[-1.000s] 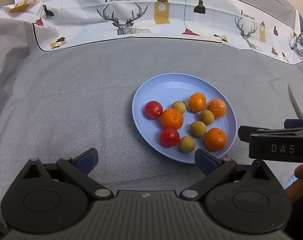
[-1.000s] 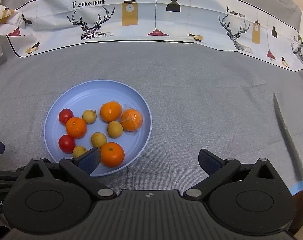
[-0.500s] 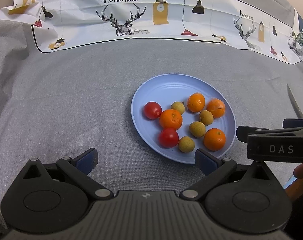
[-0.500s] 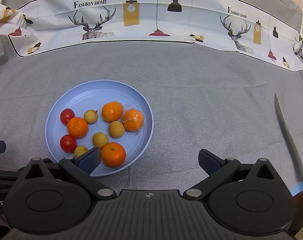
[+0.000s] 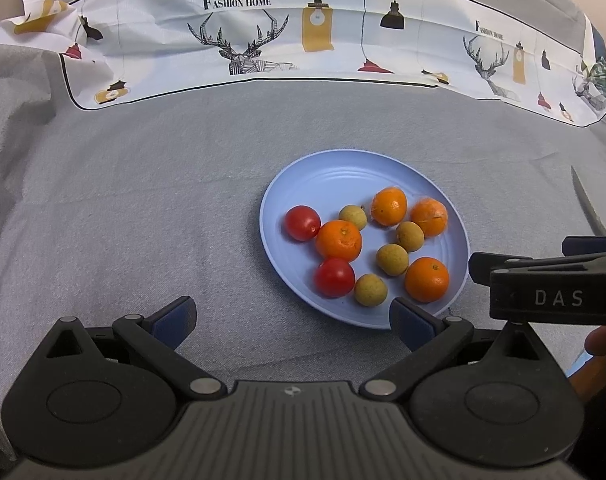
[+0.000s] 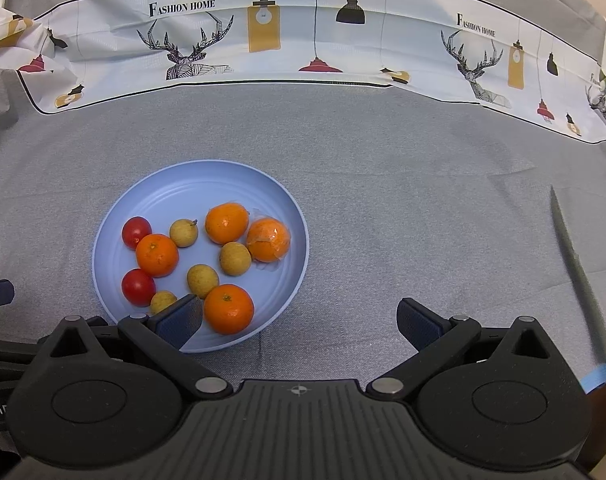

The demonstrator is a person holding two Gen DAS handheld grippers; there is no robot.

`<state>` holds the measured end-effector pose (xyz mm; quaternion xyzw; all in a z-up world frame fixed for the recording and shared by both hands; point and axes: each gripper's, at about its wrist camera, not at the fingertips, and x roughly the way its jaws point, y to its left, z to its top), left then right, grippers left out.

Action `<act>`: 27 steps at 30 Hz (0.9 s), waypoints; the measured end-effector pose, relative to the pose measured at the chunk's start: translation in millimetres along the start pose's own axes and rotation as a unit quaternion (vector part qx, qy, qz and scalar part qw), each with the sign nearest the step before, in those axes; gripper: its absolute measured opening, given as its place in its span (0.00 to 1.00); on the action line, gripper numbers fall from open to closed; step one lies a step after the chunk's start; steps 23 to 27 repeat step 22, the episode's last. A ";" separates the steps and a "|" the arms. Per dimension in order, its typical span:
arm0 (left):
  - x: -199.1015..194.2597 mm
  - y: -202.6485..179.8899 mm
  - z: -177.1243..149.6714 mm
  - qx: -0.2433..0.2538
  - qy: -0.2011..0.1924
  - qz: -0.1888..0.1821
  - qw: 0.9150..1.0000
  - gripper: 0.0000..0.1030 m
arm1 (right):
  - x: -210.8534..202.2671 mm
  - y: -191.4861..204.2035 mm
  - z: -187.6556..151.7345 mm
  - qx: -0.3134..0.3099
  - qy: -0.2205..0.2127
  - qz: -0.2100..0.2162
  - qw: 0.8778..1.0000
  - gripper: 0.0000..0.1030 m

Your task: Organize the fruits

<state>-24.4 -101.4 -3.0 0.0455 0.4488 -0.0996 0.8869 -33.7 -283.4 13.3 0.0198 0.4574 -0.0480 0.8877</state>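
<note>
plates: 1 (image 6: 263, 196) | oranges: 4 (image 6: 228, 309) | tomatoes: 2 (image 6: 136, 232) | small tan fruits (longan-like): 4 (image 6: 235, 258) | knives: 1 (image 6: 575, 264); grippers: 2

Even, soft overhead light, faint shadows, sharp focus; strong fisheye bending at edges.

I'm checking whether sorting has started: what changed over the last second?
Almost nothing. The view from each gripper slid slightly, so both drifted a little; nothing was taken hold of or let go. The left gripper and right gripper stay open and empty. All ten fruits sit as before on the blue plate, and the knife lies untouched on the cloth.
</note>
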 end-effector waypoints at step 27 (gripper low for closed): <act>-2.3 -2.6 -1.4 0.011 -0.014 -0.005 1.000 1.00 | -2.2 1.6 -0.3 0.000 -0.002 0.005 1.000 0.99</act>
